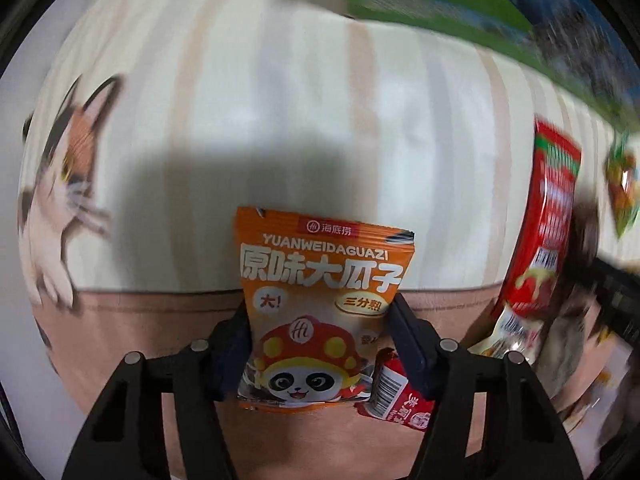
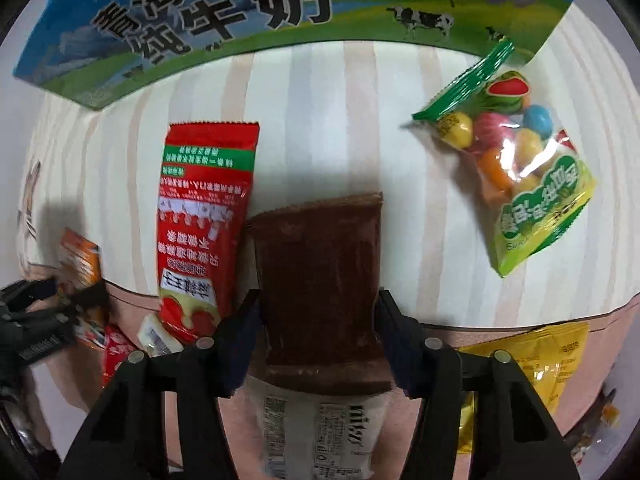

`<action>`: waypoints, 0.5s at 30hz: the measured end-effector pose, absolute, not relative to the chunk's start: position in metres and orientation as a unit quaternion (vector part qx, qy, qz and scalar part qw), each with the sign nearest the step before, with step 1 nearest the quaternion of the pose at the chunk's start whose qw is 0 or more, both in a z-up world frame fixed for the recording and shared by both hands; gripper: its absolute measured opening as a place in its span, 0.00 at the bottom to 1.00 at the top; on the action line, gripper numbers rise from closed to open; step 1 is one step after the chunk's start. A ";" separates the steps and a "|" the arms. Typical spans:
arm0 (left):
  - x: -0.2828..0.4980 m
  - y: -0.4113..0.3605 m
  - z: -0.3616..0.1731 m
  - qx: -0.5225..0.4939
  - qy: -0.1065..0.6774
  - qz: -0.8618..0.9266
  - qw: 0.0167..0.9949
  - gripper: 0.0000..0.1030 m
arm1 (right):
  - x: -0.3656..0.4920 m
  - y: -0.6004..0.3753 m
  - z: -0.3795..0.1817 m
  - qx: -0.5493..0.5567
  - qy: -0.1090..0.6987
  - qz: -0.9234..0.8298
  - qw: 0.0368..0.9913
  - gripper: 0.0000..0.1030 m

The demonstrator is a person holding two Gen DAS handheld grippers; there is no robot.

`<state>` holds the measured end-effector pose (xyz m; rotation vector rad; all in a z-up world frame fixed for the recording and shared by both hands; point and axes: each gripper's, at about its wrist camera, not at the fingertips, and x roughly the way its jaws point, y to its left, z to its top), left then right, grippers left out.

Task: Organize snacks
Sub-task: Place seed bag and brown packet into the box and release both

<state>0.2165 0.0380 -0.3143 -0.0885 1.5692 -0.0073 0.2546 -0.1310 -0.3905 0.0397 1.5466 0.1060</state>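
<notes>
1. Gripping both packs now: left gripper (image 1: 320, 344) with fingers (image 1: 236, 344) pressed on the sides of the orange pack (image 1: 320, 300), pack upright between them over the striped surface (image 1: 280, 100).
2. Right gripper (image 2: 320, 340) same story: fingers (image 2: 244, 340) clamped on the brown pack (image 2: 320, 280) at its lower half, top edge pointing toward the milk box (image 2: 200, 20).
3. Both grippers aimed down at the surface; pink border (image 1: 160, 312) running under both packs.
4. Likely step: lifting or carrying each pack toward a sorted spot; target not clear from these views.
5. Doing it well: keep squeeze steady, avoid crushing contents; lift straight before moving sideways.
6. Watch neighbours: red pack (image 2: 200, 232) lying just beside the brown one on its left, easy to drag along.
7. Small red pack (image 1: 400, 404) peeking from behind the orange pack's lower right corner; touching or not, cannot tell.
8. White pack (image 2: 320, 432) lying under or just below the brown one; check not pinched too.
9. Candy bag (image 2: 516, 172) well apart at right, yellow pack (image 2: 536, 360) near right fingers; keep clear.
10. Cat print (image 1: 68, 184) at left, no obstacle.
</notes>
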 end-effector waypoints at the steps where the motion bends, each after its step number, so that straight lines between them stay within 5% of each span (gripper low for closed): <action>1: 0.224 0.045 -0.308 -0.059 0.701 0.005 0.710 0.60 | 0.247 -0.131 -0.391 0.010 0.700 0.051 0.712 0.57; 4: 0.210 0.075 -0.306 -0.135 0.688 0.026 0.712 0.61 | 0.233 -0.129 -0.391 -0.009 0.706 0.062 0.705 0.57; 8: 0.209 0.067 -0.325 -0.126 0.723 -0.028 0.679 0.85 | 0.237 -0.129 -0.398 0.032 0.713 0.057 0.698 0.65; 13: 0.206 0.051 -0.332 -0.041 0.729 -0.033 0.683 0.84 | 0.256 -0.138 -0.396 0.038 0.714 0.039 0.698 0.73; 15: 0.203 0.051 -0.330 -0.021 0.722 -0.014 0.691 0.70 | 0.254 -0.131 -0.395 0.032 0.710 0.032 0.703 0.69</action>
